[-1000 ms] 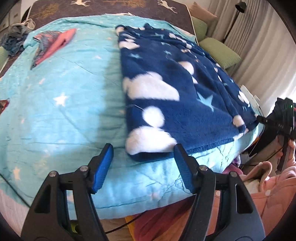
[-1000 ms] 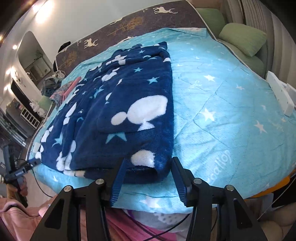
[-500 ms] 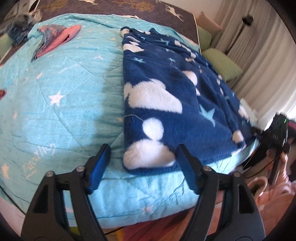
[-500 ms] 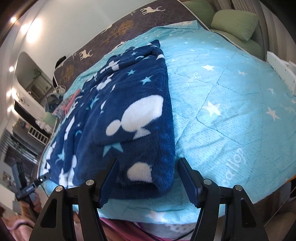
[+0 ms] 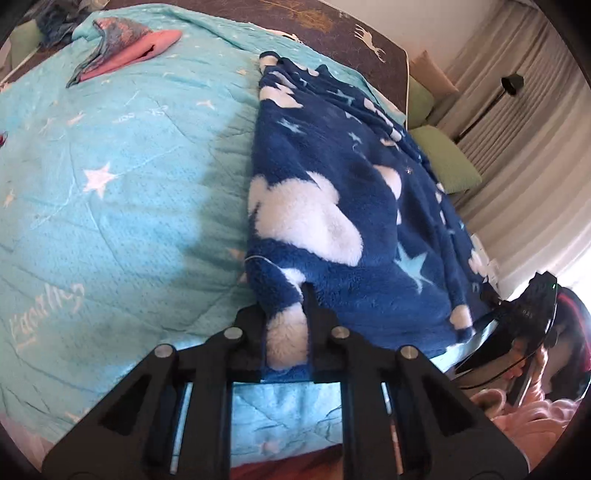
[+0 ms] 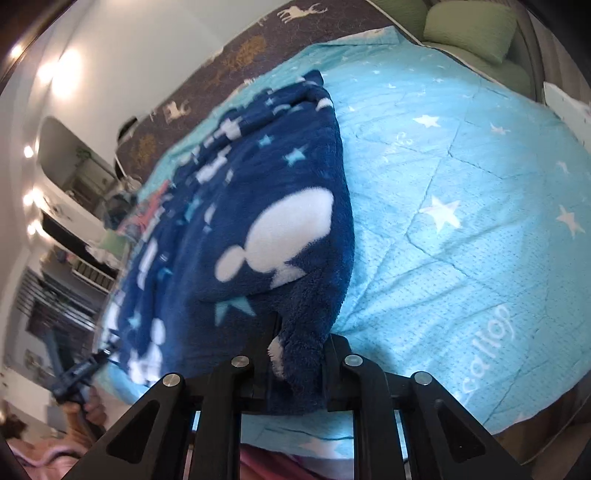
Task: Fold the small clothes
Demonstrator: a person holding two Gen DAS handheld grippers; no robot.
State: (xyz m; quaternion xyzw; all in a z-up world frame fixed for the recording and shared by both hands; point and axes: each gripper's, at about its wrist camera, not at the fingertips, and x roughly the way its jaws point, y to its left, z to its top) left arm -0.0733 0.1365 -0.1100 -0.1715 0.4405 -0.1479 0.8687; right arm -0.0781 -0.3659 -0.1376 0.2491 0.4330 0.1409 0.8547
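Now both jaws just closed: left gripper (image 5: 286, 325), right gripper (image 6: 297, 354) pinching near corners of navy fleece garment (image 5: 351, 206); long axis toward headboard (image 5: 332, 26).

Matte black plastic left hand-held gripper (image 5: 286, 325), its angular linkage arms with triangular cut-outs pinned by four round silver screws. The matching black right hand-held gripper (image 6: 297, 354) carries the same silver screws. The person wears a fluffy pink sleeve (image 5: 532, 424).

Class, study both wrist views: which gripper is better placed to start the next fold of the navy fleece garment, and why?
Neither leads. The left gripper and right gripper have both just closed on near corners of the navy fleece garment, so they should probably lift together.
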